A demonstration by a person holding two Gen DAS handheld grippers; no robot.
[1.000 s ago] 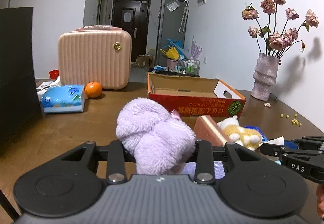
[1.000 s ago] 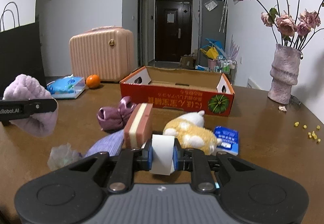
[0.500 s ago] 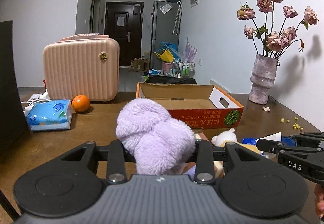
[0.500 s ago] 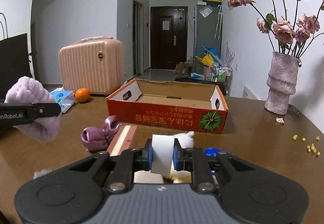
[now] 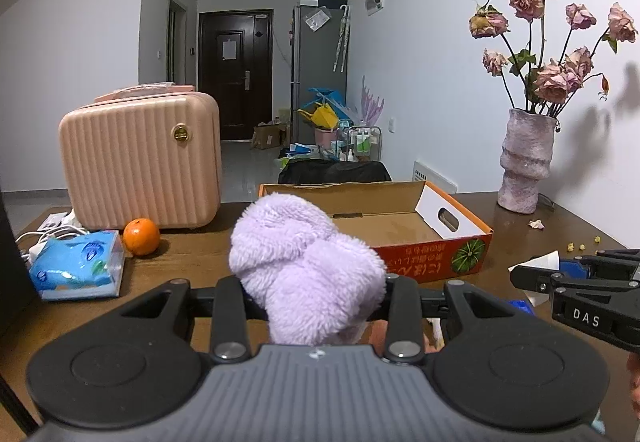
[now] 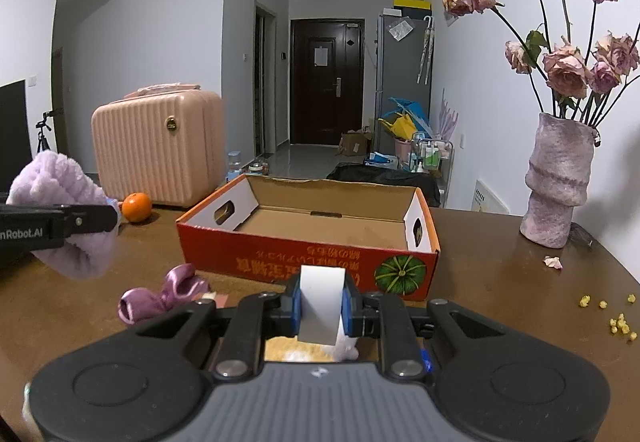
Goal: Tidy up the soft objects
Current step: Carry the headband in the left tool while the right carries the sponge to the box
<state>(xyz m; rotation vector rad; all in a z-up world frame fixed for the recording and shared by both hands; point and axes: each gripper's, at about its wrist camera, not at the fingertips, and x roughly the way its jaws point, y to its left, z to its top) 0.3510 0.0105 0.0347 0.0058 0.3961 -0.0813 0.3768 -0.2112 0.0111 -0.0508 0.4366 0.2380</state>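
My left gripper [image 5: 316, 284] is shut on a fluffy lilac plush [image 5: 304, 262], held above the brown table just short of the orange cardboard box [image 5: 452, 254]. The right wrist view shows that same plush [image 6: 52, 178] at far left in the left gripper [image 6: 92, 220]. My right gripper [image 6: 321, 308] is shut on a white flat piece [image 6: 322, 282] between blue pads, in front of the box [image 6: 304, 254], whose inside looks bare. A purple satin bow [image 6: 160, 296] lies on the table. A yellow-white plush toy [image 6: 296, 352] is mostly hidden under the right gripper.
A pink ribbed suitcase [image 5: 140, 162], an orange [image 5: 141, 237] and a blue tissue pack [image 5: 76, 266] stand at the left. A vase of dried roses [image 6: 554, 182] stands at the right, with yellow crumbs [image 6: 618, 322] near the table edge. A black bag [image 5: 6, 282] borders the far left.
Both grippers have moved forward toward the box, each keeping its hold. The box looms larger, and the striped block and yellow toy have slipped below both views.
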